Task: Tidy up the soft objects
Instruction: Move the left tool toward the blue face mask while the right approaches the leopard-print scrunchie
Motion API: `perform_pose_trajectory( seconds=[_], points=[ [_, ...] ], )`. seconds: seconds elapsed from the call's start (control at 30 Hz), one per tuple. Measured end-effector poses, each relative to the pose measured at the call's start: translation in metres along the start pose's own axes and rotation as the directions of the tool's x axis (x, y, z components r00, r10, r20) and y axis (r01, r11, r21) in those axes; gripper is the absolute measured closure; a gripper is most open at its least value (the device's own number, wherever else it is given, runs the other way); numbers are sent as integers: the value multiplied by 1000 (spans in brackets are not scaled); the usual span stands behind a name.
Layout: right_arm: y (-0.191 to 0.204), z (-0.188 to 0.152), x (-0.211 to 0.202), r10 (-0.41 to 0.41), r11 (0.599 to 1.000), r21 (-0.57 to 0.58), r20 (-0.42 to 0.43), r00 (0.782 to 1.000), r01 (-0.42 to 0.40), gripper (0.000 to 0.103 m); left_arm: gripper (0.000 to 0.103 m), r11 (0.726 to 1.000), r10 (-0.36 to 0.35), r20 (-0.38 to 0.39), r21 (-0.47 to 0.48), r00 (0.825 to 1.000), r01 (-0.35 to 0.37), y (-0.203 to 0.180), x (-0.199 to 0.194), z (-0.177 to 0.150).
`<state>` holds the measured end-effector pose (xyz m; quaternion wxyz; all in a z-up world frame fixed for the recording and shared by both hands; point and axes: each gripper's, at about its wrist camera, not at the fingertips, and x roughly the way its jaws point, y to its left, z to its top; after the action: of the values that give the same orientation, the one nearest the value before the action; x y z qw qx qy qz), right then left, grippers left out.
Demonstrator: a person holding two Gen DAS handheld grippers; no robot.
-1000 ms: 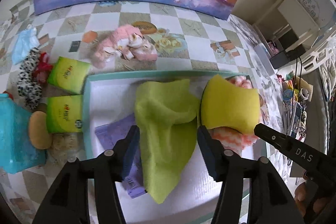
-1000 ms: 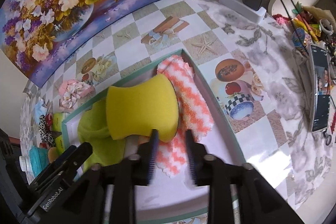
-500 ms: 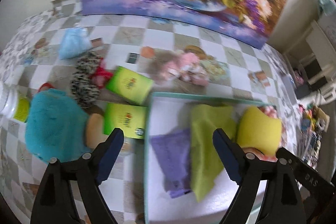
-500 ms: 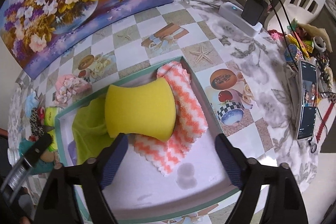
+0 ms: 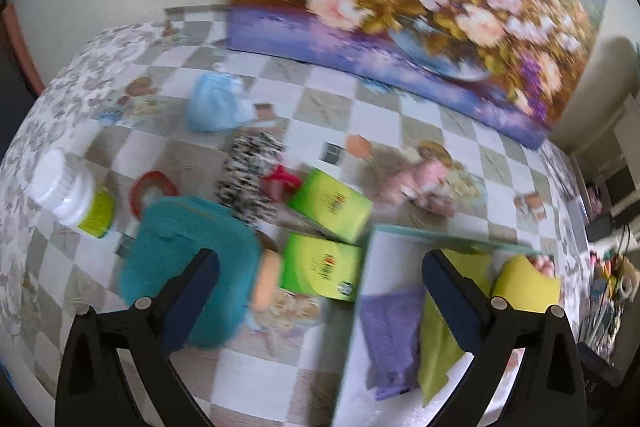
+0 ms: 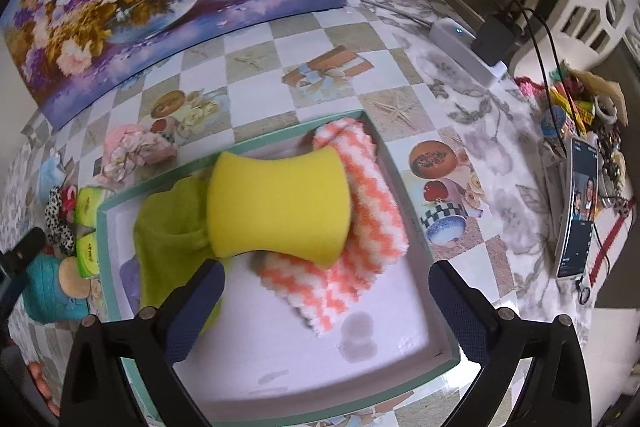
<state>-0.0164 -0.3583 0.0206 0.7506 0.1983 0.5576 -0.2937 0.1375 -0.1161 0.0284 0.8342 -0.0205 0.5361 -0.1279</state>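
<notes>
Both tools after release. The right tool (image 6: 324, 307), whose jaws have just been opening, stands spread wide and empty over the tray (image 6: 404, 179), where a yellow sponge (image 6: 276, 203) lies on an orange-and-white cloth (image 6: 360, 195) beside a green cloth (image 6: 172, 223). The left tool (image 5: 320, 291), its jaws likewise just opened with nothing between them, hangs above the bench (image 5: 360, 123), where a teal plush toy (image 5: 188, 267), a spotted fabric piece (image 5: 248, 179) and a pink cloth bundle (image 5: 420, 179) lie outside the tray. The plush toy probably weighs little and yields under pressure; a deep pinch across its thick middle should hold better than a grip on loose fabric.
</notes>
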Motion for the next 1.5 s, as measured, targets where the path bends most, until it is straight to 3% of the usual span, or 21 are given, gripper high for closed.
perform_pose_trajectory(
  seconds=[0.7,0.9,1.03,1.2,1.5],
  points=[
    [95,-15,-15,114,979,-173,20,993,-109,0,2,972,204,62,-135,977,-194,99,-38,24],
    [124,-17,-21,170,965,-213,52,984,-155,0,2,968,153,37,-207,988,-142,123,-38,23],
    [138,-16,-25,210,956,-225,72,975,-189,0,2,970,133,32,-208,991,-123,131,-34,23],
    [151,-12,-20,250,947,-219,48,967,-234,0,2,970,72,35,-233,997,-62,138,-30,26],
    [163,1,-14,283,939,-215,41,958,-268,0,2,971,35,47,-237,998,-23,146,-22,37]
  ],
)
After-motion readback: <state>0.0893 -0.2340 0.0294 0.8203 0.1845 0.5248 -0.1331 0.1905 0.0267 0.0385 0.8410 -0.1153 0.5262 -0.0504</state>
